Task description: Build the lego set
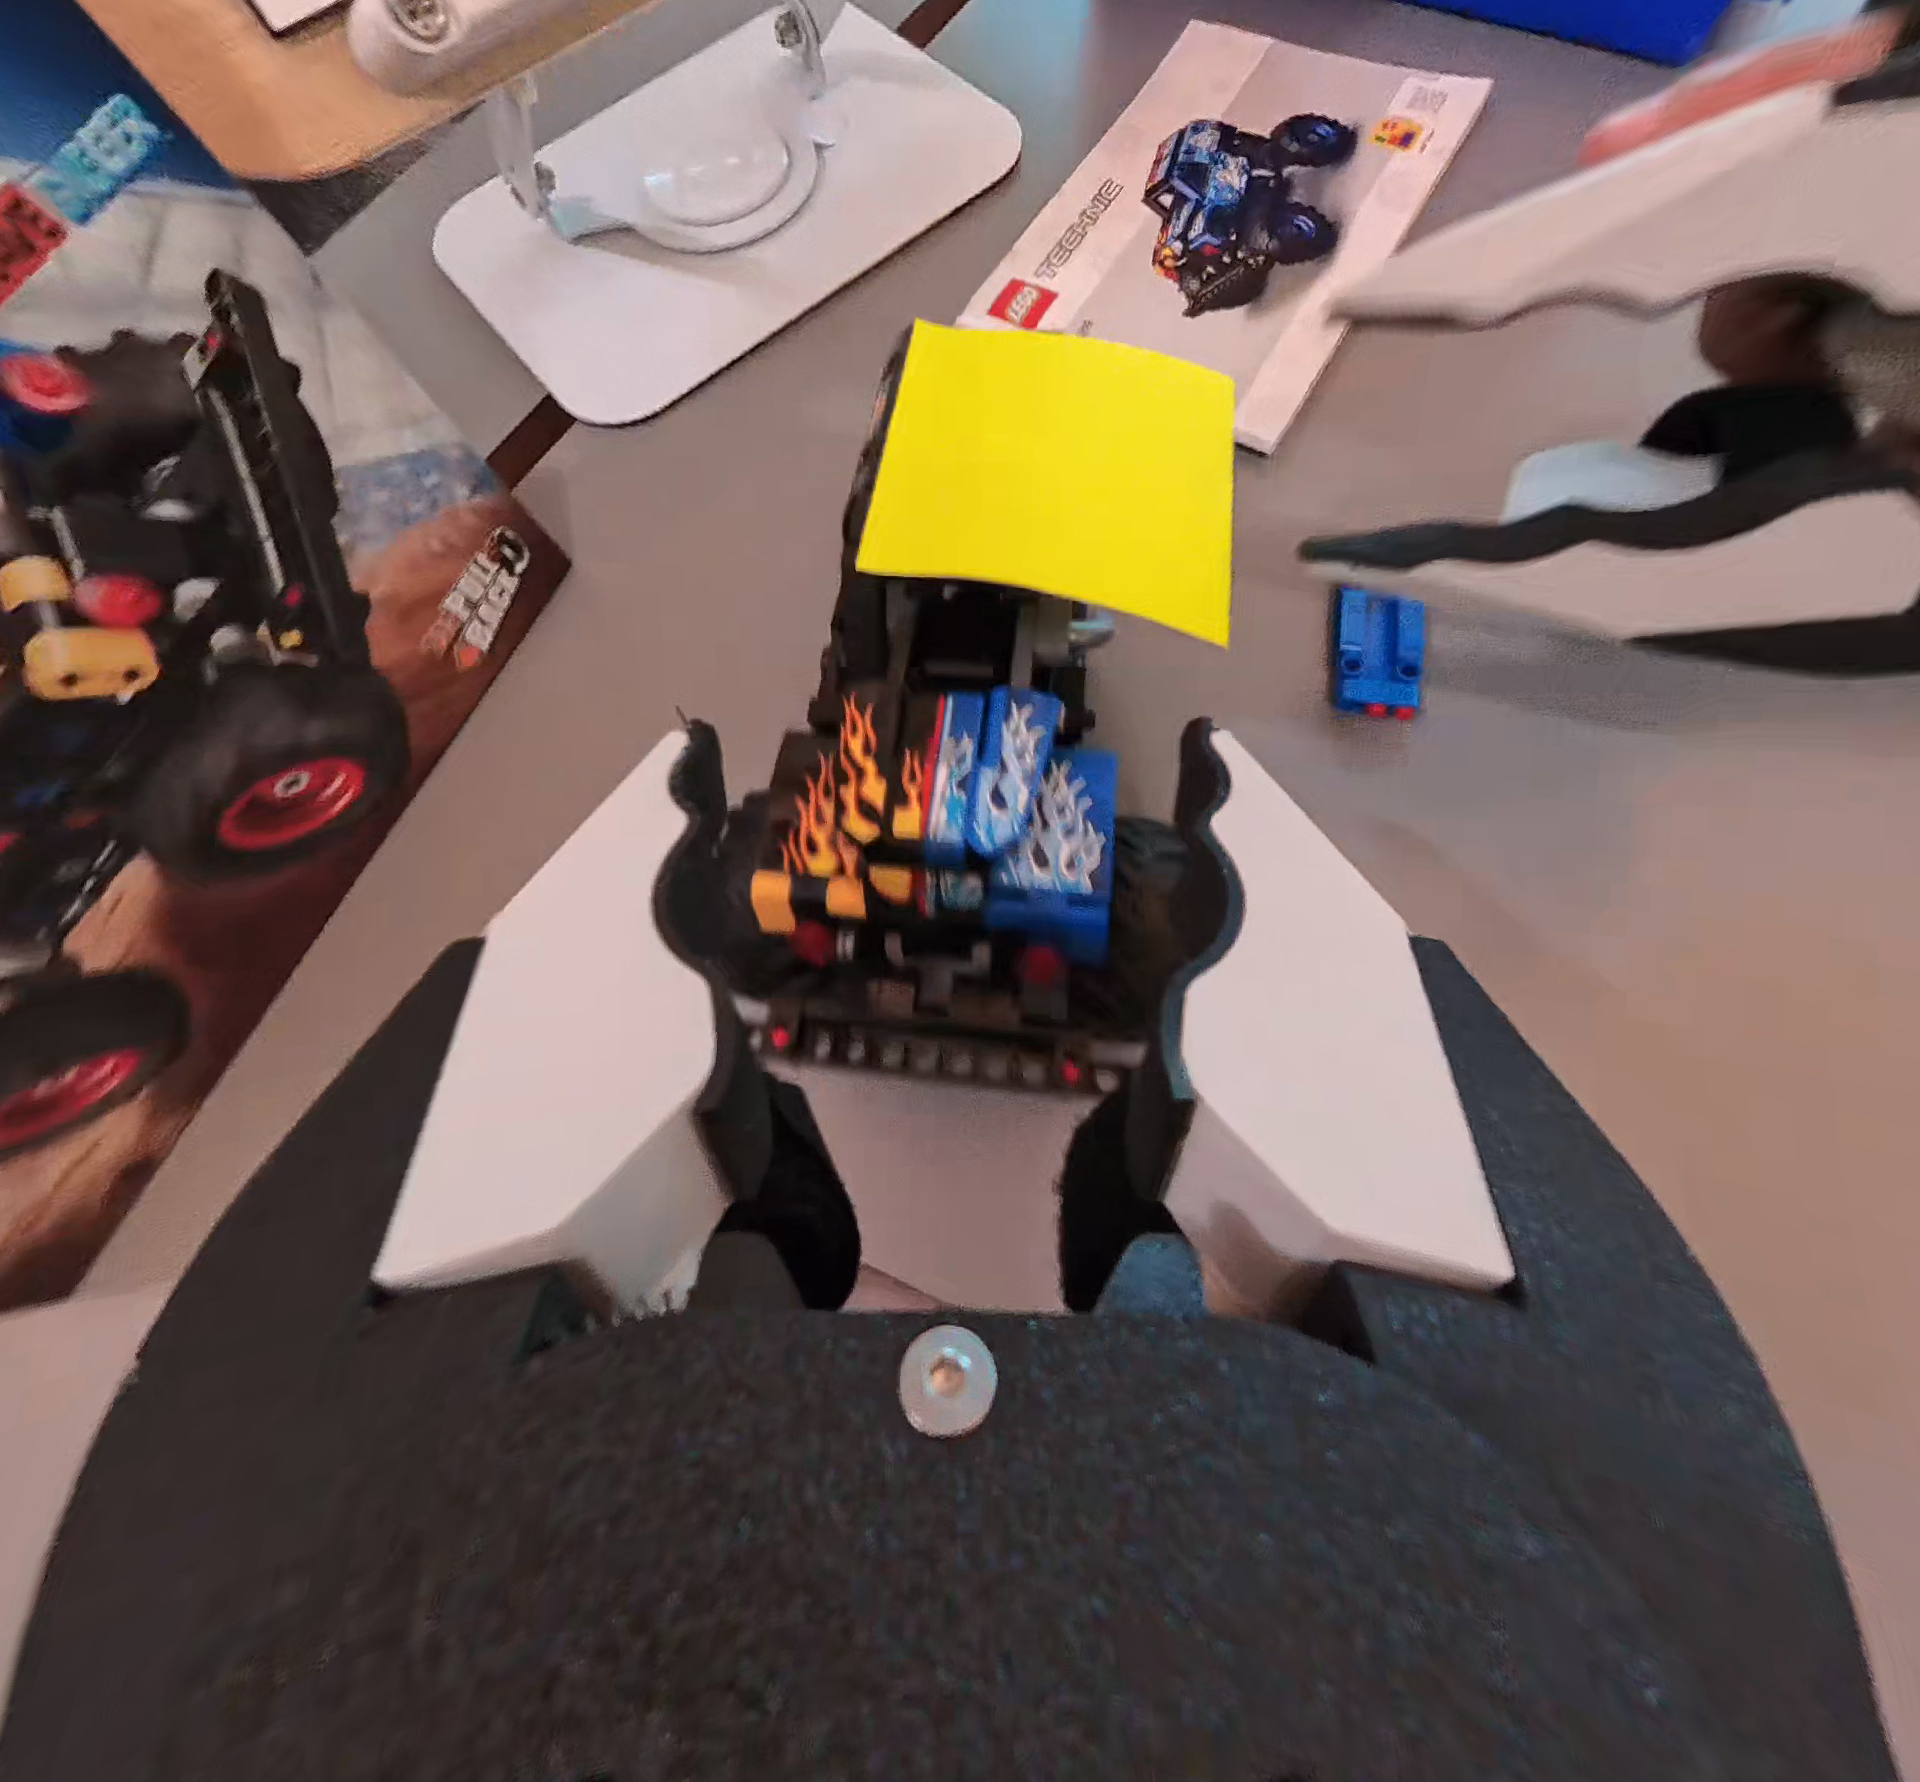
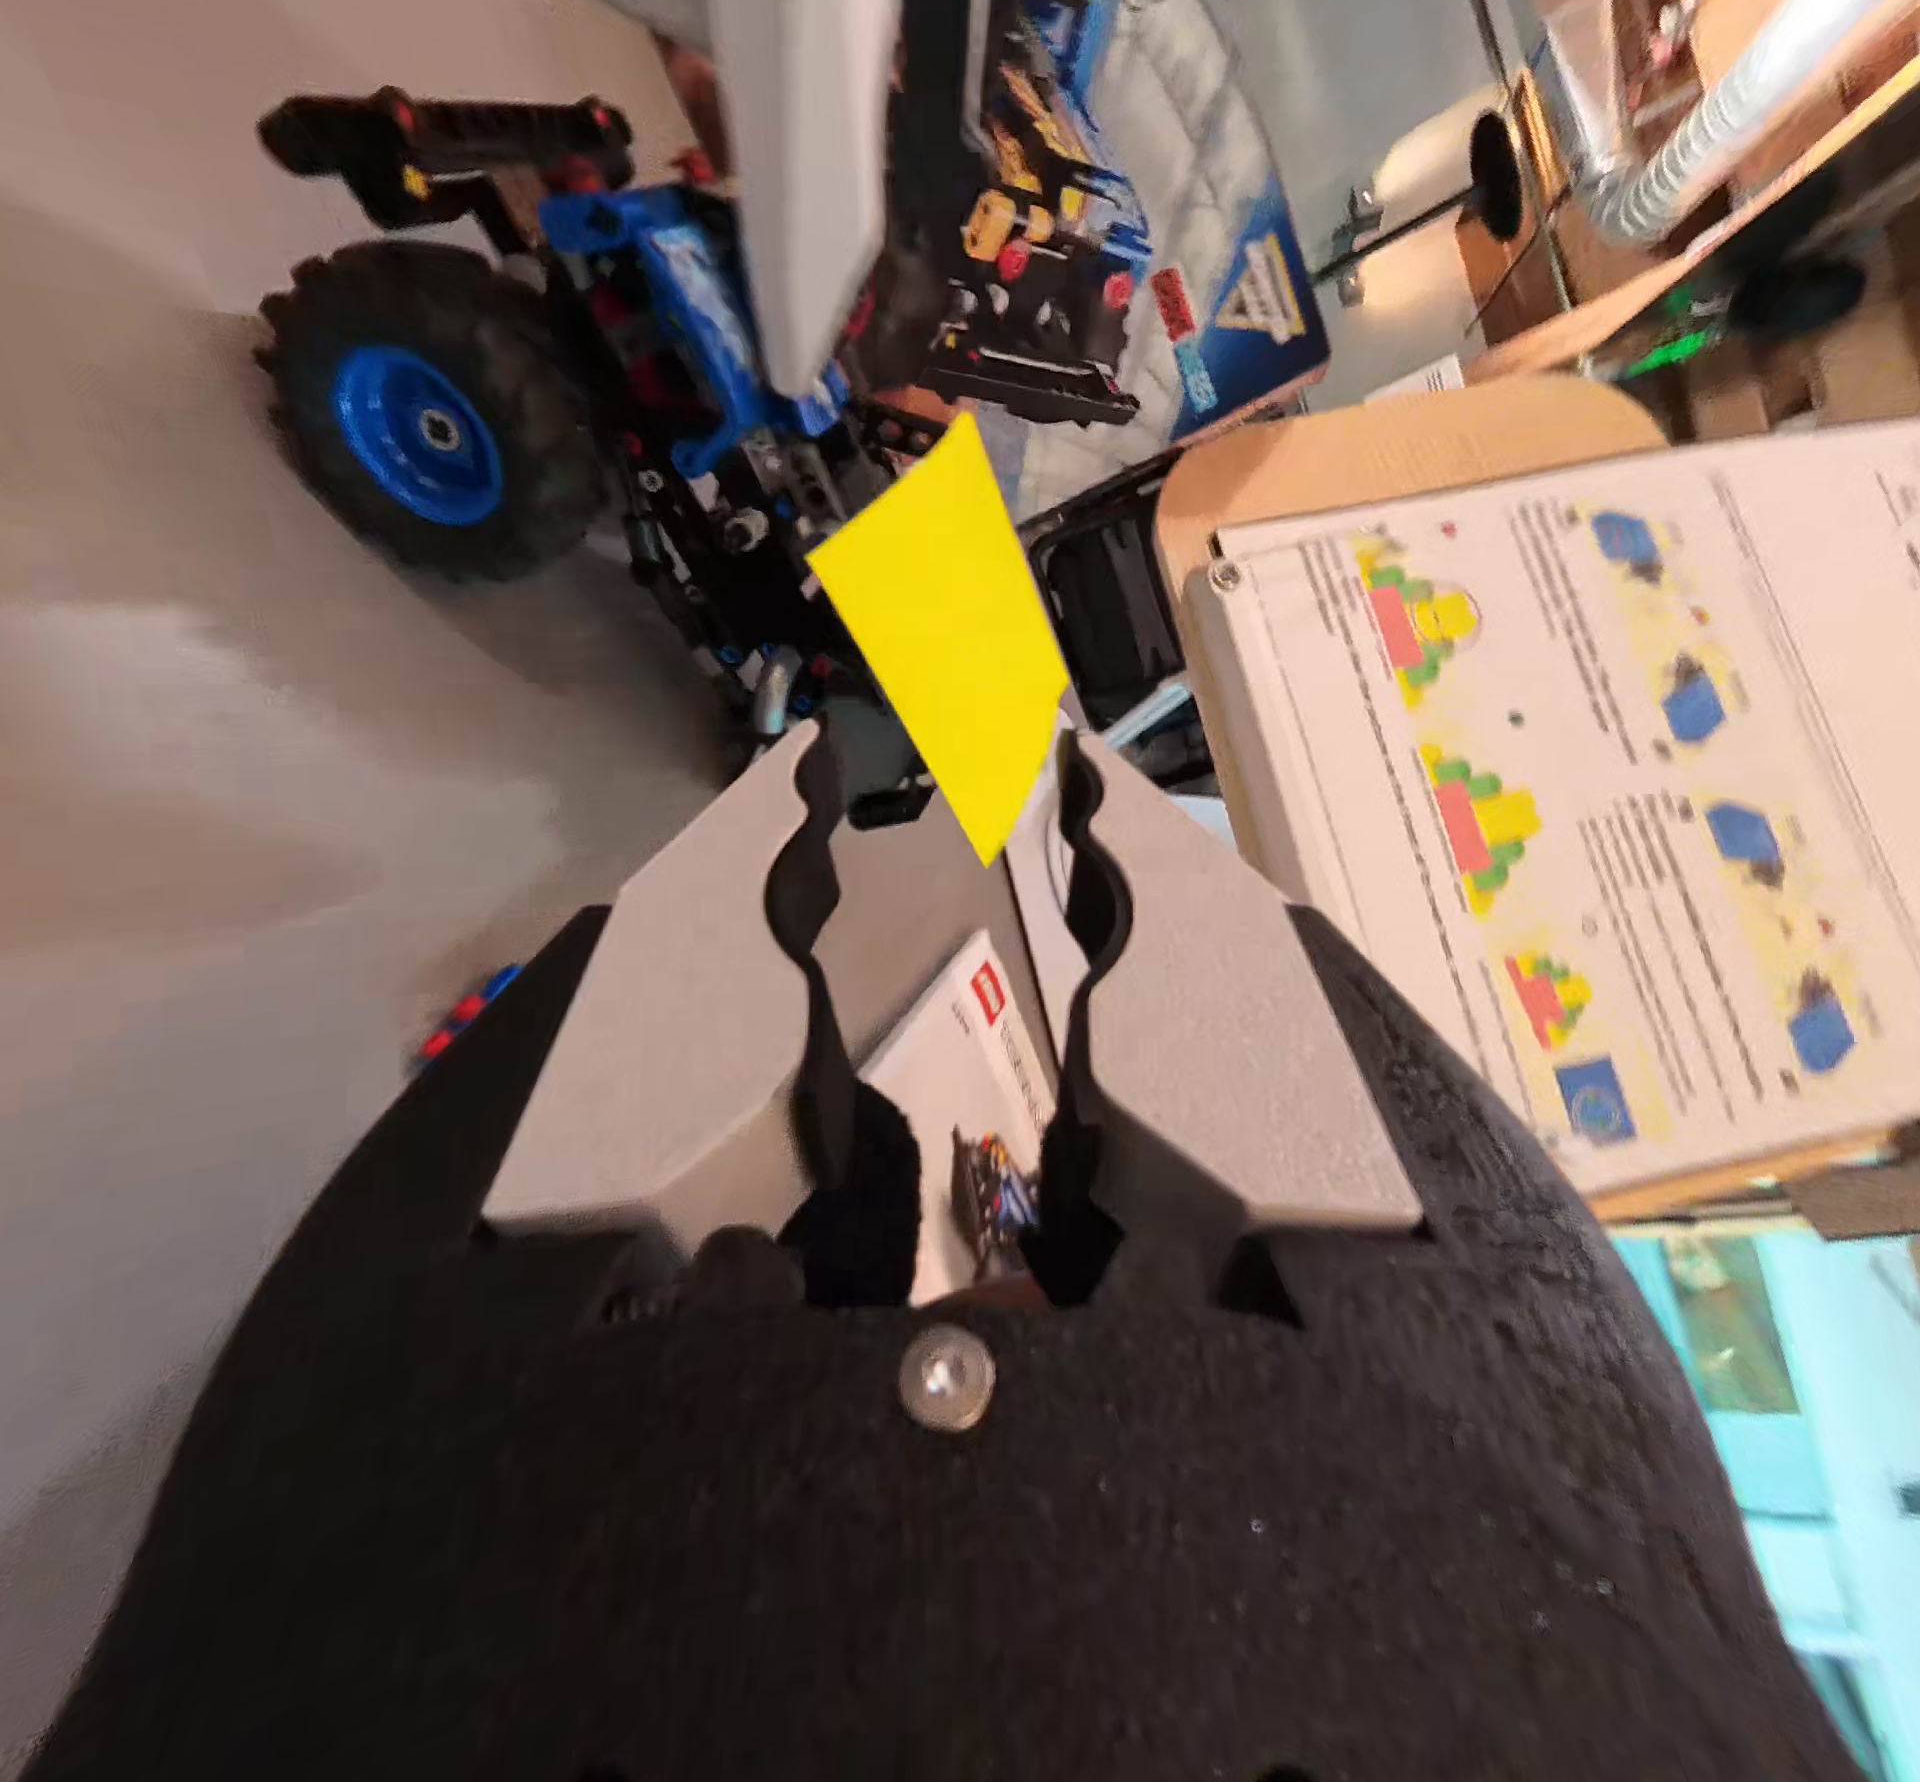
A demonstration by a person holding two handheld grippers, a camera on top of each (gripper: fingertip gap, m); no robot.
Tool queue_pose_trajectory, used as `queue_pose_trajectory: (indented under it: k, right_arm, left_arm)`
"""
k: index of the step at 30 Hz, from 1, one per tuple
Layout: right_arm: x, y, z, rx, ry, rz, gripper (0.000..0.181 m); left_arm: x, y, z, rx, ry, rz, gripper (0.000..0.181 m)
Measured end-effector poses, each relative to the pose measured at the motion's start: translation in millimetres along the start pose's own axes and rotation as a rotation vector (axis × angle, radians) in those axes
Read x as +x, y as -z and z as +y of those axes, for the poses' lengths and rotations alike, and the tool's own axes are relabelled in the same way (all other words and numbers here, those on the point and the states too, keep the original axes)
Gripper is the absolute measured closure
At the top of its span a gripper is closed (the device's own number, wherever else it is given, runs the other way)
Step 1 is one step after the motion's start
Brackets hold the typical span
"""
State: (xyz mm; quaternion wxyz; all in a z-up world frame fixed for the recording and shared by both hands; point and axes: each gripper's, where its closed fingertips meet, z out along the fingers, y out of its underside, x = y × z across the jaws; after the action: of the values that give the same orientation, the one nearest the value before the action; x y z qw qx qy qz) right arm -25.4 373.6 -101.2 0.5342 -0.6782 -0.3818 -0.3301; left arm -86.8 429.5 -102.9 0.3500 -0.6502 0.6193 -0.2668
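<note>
A: Our left tongs (image 1: pixel 951 797) straddle the toy truck (image 1: pixel 935 839) on the table (image 1: pixel 1558 901), fingers spread at its flanks; we cannot tell whether they press.

B: The truck's long axis runs straight away from us, yellow note (image 1: pixel 1049 475) on its far end.

A: Our right tongs (image 2: pixel 940 766) hang open, empty, the yellow note just ahead, the blue-wheeled truck beyond.

B: The booklet (image 1: pixel 1226 226) lies farther off.

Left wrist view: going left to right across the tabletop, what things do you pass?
Toy box → white stand base → toy truck between the left gripper's fingers → small blue brick piece → the other gripper.
</note>
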Motion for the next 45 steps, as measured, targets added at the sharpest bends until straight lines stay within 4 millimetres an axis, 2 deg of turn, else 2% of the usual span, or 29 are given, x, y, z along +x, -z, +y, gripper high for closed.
queue_pose_trajectory:
  k: [3,4,5,7,14,19,20,21,23,28,30,32,34,36,38,40,41,43,45]
  right_arm:
    - [-10,-9,-7,0.039,0.049,0.004,0.151]
    - [-13,-11,-8,0.036,0.066,-0.007,0.152]
    - [-12,-12,-8,0.029,0.095,0.010,0.154]
    - [-6,-11,-13,0.049,0.107,0.030,0.161]
    - [-18,-12,-11,0.046,0.108,-0.013,0.157]
    - [-16,-22,-12,0.013,0.142,-0.008,0.161]
    - [-15,-22,-12,0.016,0.144,0.005,0.175]
    - [-10,-20,-13,0.021,0.150,0.031,0.179]
    - [0,-16,-15,0.029,0.120,0.045,0.181]
    - [43,-2,-17,0.064,-0.157,0.042,0.181]
    - [62,4,-5,0.026,-0.194,0.047,0.181]
    - [84,16,15,-0.036,-0.179,0.095,0.181]
    - [97,27,45,-0.132,-0.170,0.090,0.181]
    - [105,42,80,-0.225,-0.083,0.102,0.181]
    - [83,61,118,-0.337,0.002,-0.023,0.181]
    - [57,90,159,-0.484,0.133,-0.130,0.181]
    - [52,105,178,-0.563,0.205,-0.129,0.181]
    - [25,131,201,-0.650,0.229,-0.216,0.181]
    - [-3,145,209,-0.664,0.145,-0.298,0.181]
  left_arm:
    - [3,-16,6,-0.031,-0.017,0.040,0.117]
    - [1,-20,10,-0.039,-0.033,0.024,0.119]
    - [-1,-21,10,-0.032,-0.050,0.005,0.117]
    - [-4,-20,11,-0.040,-0.057,-0.008,0.129]
    - [-8,-20,11,-0.034,-0.041,0.013,0.122]
    - [-4,-22,14,-0.038,0.009,0.078,0.123]
    - [-4,-22,14,-0.034,0.009,0.078,0.123]
    - [-4,-22,14,-0.033,0.009,0.076,0.123]
    - [-4,-22,14,-0.034,0.004,0.068,0.124]
    - [-5,-23,14,-0.035,0.003,0.061,0.124]
    - [-5,-23,14,-0.034,0.003,0.062,0.124]
    - [-5,-23,14,-0.033,0.001,0.064,0.124]
    - [-5,-22,15,-0.034,-0.002,0.067,0.124]
    - [-5,-22,15,-0.036,-0.003,0.068,0.124]
    - [-5,-21,16,-0.043,-0.005,0.070,0.124]
    - [-5,-19,17,-0.050,-0.011,0.072,0.124]
    - [-5,-19,17,-0.051,-0.011,0.075,0.124]
    - [-5,-19,18,-0.052,-0.011,0.085,0.124]
    - [-5,-18,18,-0.054,-0.012,0.091,0.124]
